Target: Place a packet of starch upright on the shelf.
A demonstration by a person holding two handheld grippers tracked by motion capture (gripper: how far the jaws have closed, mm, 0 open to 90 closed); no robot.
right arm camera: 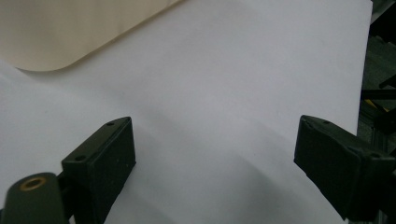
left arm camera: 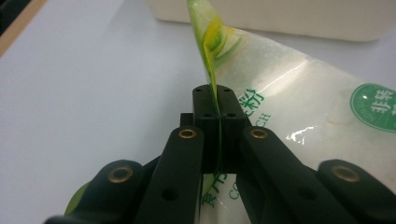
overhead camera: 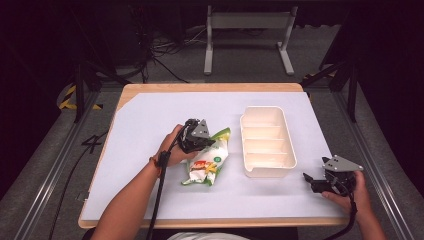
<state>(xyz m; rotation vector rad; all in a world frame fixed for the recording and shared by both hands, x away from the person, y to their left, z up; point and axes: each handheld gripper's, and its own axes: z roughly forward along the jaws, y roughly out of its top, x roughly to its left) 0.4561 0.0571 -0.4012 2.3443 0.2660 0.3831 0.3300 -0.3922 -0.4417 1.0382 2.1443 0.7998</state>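
left gripper [left arm camera: 217,109] pinches the bag's [overhead camera: 207,160] top seam, ready to lift it off the sheet [overhead camera: 150,130] beside the tray [overhead camera: 267,145]; right gripper [right arm camera: 212,172] waits wide open, empty.

Right gripper [right arm camera: 215,158] hovering over white paper-covered table surface [right arm camera: 224,84], black jaws standing wide apart, nothing between them. Rounded corner of cream plastic tray [right arm camera: 65,32] sitting upper left, beyond jaws.

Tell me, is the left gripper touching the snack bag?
Touching. In the left gripper view, the left gripper is shut on the snack bag's green edge.
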